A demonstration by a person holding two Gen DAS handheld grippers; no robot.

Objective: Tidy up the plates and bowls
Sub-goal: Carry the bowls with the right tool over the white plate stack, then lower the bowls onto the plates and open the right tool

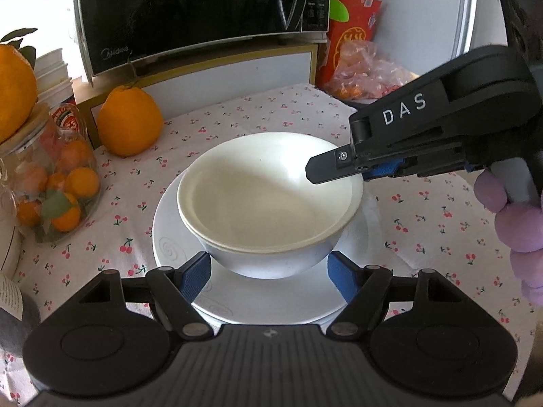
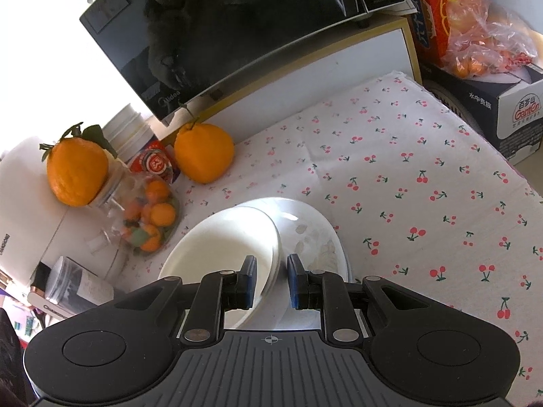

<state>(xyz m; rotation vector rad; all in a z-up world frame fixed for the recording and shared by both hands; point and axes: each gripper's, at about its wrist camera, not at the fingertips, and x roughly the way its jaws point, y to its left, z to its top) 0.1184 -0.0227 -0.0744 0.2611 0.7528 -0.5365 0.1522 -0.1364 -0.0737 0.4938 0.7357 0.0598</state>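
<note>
Two white bowls (image 1: 264, 200) sit nested one inside the other on white plates (image 1: 176, 251) stacked on the cherry-print cloth. My left gripper (image 1: 268, 271) is open, its blue pads either side of the lower bowl's near wall, not touching. My right gripper (image 2: 269, 281) is open, one finger inside the bowl rim (image 2: 271, 257) and one outside; the rim sits in the gap with space on both sides. In the left wrist view it comes in from the right (image 1: 334, 169). The bowls (image 2: 217, 247) and plate (image 2: 322, 237) also show in the right wrist view.
A black microwave (image 1: 190, 10) stands on a white box at the back. A large orange (image 1: 129, 122) and a jar of small oranges (image 1: 57, 190) are at the left. A bag of fruit (image 1: 366, 74) and cartons (image 2: 519, 115) are at the back right.
</note>
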